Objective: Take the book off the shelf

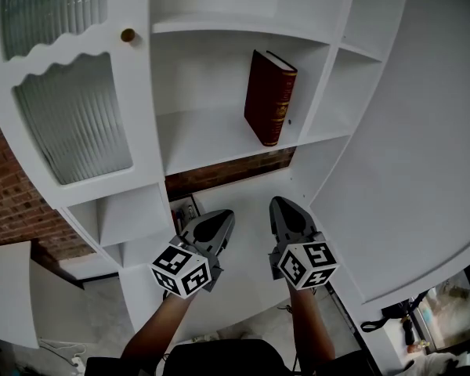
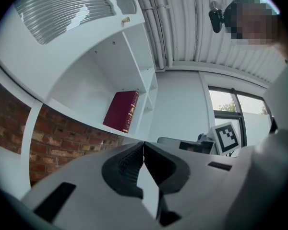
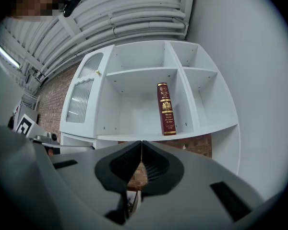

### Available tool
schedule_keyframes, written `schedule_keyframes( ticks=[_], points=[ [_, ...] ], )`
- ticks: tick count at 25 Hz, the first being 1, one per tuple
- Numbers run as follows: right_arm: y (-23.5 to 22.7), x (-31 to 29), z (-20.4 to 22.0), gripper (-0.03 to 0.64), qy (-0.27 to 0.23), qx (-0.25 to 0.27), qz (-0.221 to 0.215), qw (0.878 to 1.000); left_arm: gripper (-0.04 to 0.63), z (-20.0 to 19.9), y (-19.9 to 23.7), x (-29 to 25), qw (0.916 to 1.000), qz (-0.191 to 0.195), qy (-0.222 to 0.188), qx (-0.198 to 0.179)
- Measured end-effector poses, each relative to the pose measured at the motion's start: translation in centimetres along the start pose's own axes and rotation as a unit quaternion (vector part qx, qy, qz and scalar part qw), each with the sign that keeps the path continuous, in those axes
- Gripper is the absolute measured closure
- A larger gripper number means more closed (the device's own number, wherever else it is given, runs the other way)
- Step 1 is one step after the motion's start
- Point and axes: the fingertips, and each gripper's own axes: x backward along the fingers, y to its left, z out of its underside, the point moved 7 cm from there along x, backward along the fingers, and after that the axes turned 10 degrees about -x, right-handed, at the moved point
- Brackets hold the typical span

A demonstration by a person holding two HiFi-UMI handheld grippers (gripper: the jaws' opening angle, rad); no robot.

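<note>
A dark red book [image 1: 269, 96] with gilt lettering stands upright on the middle shelf of a white shelf unit [image 1: 219, 135], against the right divider. It also shows as the red book [image 3: 166, 109] in the right gripper view and the same book [image 2: 121, 110] in the left gripper view. My left gripper [image 1: 223, 218] and right gripper [image 1: 280, 204] hover side by side below the shelf, well short of the book. Both are shut with nothing between their jaws.
A cabinet door with ribbed glass [image 1: 74, 116] and a brass knob [image 1: 128, 34] stands left of the open shelves. Brick wall [image 1: 16, 202] shows behind and below the unit. A plain white wall [image 1: 431, 131] rises on the right.
</note>
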Motion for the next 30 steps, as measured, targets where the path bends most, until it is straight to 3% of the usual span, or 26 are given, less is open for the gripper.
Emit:
schedule_keyframes(
  ticks=[14,30],
  points=[
    [-0.7,-2.3,-1.2,0.595,-0.008,0.019,-0.006,1.0,0.578,-0.4,0.9,-1.0,0.9999,-0.014,-0.008,-0.006],
    [-4.1,-7.0,-4.9,0.595,-0.004,0.027,-0.01,1.0,0.578,-0.1,1.4,-3.7,0.9981,-0.057,0.002,-0.022]
  ],
)
